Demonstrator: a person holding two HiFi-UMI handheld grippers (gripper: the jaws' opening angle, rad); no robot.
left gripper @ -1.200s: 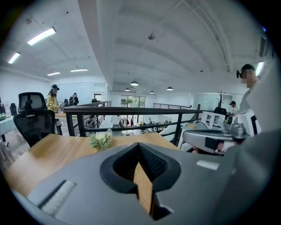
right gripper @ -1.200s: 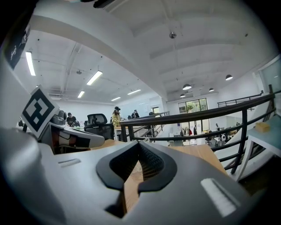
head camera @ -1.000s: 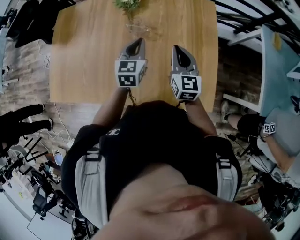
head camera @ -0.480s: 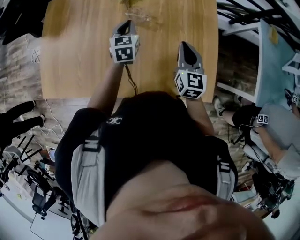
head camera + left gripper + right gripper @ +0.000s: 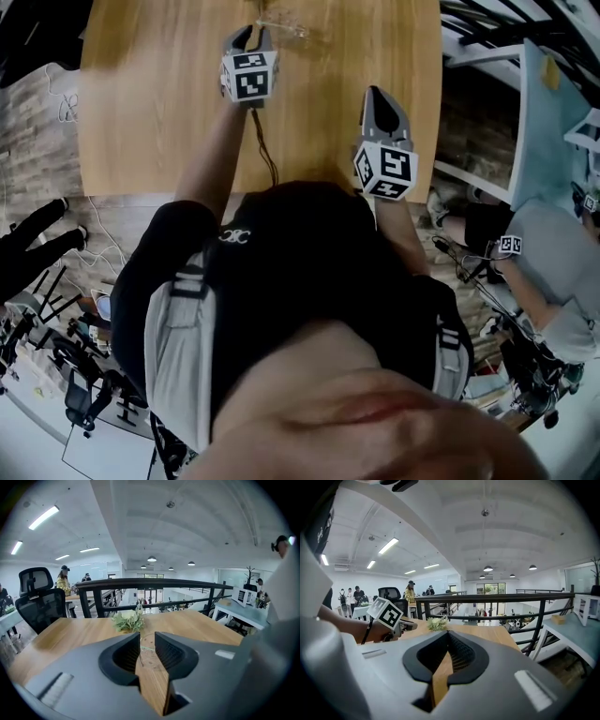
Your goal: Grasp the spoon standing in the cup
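A clear glass cup point(image 5: 150, 645) stands on the wooden table point(image 5: 159, 103), just ahead of my left gripper point(image 5: 147, 638) and seen through the gap between its jaws. Those jaws are opening, and nothing touches the pads. A thin stem shows faintly inside the glass; I cannot make out the spoon clearly. In the head view the left gripper point(image 5: 250, 34) reaches far over the table, with the cup point(image 5: 283, 25) just right of its tips. My right gripper point(image 5: 377, 93) hangs back near the table's near edge, its jaws shut and empty.
A small posy of pale flowers and leaves point(image 5: 126, 619) sits on the table behind the cup. A black railing point(image 5: 154, 584) runs along the far edge. The table's right edge drops to a lower floor point(image 5: 478, 141). Seated people and chairs are around.
My left gripper has moved forward across the table to the glass cup, and its jaws have gone from shut to open. The right gripper has barely moved.
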